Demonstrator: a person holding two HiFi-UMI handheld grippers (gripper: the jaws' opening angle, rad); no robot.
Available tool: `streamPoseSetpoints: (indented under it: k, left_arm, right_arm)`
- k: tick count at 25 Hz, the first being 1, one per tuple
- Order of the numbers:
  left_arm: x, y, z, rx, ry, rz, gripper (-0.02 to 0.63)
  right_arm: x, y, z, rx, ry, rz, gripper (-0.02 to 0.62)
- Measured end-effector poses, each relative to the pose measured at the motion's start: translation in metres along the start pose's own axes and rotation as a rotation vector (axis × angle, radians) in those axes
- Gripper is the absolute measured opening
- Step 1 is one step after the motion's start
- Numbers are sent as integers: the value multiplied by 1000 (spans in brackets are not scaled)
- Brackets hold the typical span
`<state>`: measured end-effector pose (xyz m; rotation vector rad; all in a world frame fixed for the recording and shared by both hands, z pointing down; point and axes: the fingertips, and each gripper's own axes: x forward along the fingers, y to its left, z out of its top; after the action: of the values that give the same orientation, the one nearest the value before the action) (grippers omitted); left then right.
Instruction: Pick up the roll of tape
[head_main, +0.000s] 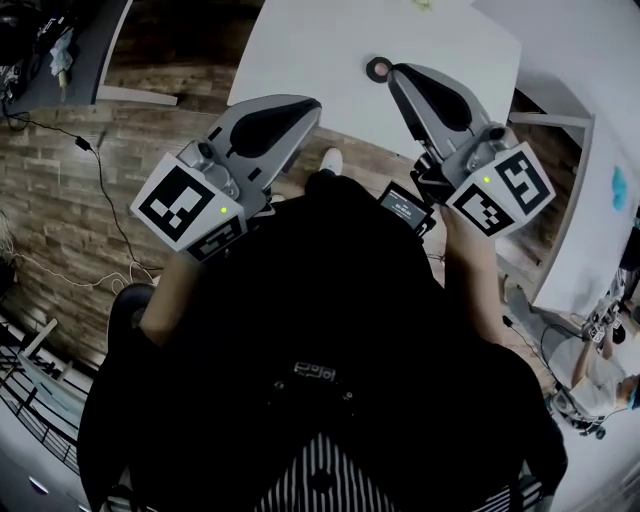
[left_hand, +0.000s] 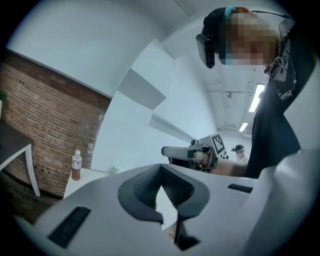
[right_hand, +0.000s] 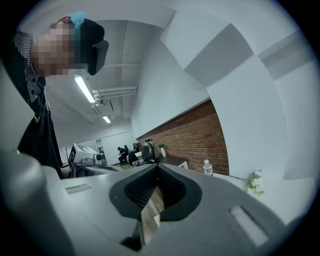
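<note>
The roll of tape (head_main: 379, 68) is a small dark ring lying on the white table (head_main: 320, 45) at the top of the head view. My right gripper (head_main: 396, 73) is held level with its tip right beside the roll; I cannot tell whether they touch. Its jaws are shut and hold nothing. My left gripper (head_main: 303, 106) hangs near the table's front edge, left of the roll and apart from it, also shut and empty. The roll does not show in either gripper view. In the left gripper view the jaws (left_hand: 161, 167) meet, with the right gripper (left_hand: 192, 151) beyond them.
A drink bottle (left_hand: 76, 165) stands at the table's far end by a brick wall, also in the right gripper view (right_hand: 208, 167) near white flowers (right_hand: 255, 182). A second white table (head_main: 585, 150) stands to the right. Cables (head_main: 100, 185) cross the wooden floor. Another person (head_main: 605, 375) is at the lower right.
</note>
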<state>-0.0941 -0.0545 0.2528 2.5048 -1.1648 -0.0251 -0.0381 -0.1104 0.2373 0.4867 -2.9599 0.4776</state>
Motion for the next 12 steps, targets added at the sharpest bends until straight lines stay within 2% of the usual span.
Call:
streamPoseSetpoints:
  k: [7, 12]
  left_arm:
    - [58, 0, -5, -51, 36, 31, 3]
    - [79, 4, -14, -84, 72, 52, 3]
  right_arm:
    - [-13, -60, -14, 69, 26, 57, 3]
    - [-15, -85, -24, 113, 25, 94, 3]
